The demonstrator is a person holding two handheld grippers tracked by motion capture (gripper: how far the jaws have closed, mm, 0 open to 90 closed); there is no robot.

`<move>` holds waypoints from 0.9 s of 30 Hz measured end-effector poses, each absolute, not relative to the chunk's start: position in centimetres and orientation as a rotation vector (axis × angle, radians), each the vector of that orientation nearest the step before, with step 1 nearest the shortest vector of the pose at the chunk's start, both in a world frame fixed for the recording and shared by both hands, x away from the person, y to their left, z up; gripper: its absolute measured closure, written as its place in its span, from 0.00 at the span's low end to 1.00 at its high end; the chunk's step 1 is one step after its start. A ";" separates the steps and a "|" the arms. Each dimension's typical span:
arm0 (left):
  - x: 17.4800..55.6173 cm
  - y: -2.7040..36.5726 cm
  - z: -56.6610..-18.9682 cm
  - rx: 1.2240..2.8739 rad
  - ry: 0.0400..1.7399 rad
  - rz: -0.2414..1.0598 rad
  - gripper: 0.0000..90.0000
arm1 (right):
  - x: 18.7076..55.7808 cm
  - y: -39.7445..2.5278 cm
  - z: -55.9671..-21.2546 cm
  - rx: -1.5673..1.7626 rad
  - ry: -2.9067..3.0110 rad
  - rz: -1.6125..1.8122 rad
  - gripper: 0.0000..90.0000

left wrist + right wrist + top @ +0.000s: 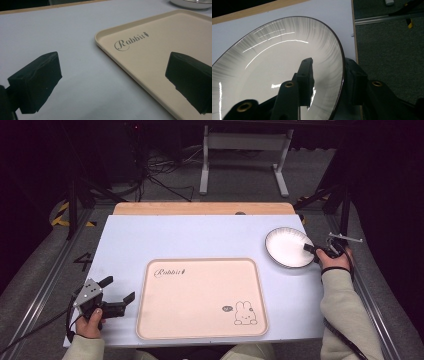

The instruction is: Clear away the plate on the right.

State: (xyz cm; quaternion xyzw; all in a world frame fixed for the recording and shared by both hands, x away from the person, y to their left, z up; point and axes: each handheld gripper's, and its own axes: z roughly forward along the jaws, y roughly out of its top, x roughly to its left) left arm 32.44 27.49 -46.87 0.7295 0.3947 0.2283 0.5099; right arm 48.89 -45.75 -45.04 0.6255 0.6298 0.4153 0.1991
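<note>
A white plate with a dark rim sits near the table's right edge. My right gripper is at its right side. In the right gripper view one jaw rests inside the plate and the other outside its rim, so the right gripper is shut on the plate's edge. A beige tray printed with a rabbit and "Rabbit" lies empty at centre front. My left gripper stands open just left of the tray, nothing between its jaws. In the left gripper view the left gripper faces the tray's corner.
The table has a pale blue top and a wooden strip along its far edge. Beyond it are the floor, cables and a white metal stand. The plate's edge appears past the tray in the left gripper view.
</note>
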 end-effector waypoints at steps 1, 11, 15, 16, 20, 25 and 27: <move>32.4 27.5 -46.9 1.758 0.949 0.552 0.01 | 48.9 -45.8 -45.1 1.767 1.755 1.161 0.74; 32.4 27.4 -46.9 1.761 0.950 0.556 0.01 | 49.1 -45.9 -45.4 1.877 1.713 1.185 0.79; 32.4 27.3 -46.9 1.763 0.951 0.557 0.01 | 49.1 -45.7 -45.4 1.903 1.687 1.187 0.80; 32.4 27.3 -46.9 1.763 0.951 0.557 0.01 | 49.1 -45.7 -45.4 1.911 1.681 1.189 0.81; 32.4 27.3 -46.9 1.764 0.952 0.558 0.01 | 49.1 -45.8 -45.4 1.938 1.656 1.208 0.83; 32.4 27.3 -46.9 1.765 0.952 0.558 0.01 | 48.9 -46.0 -45.3 1.973 1.628 1.228 0.87; 32.4 27.3 -46.9 1.765 0.951 0.558 0.01 | 48.8 -46.1 -45.3 1.987 1.623 1.243 0.88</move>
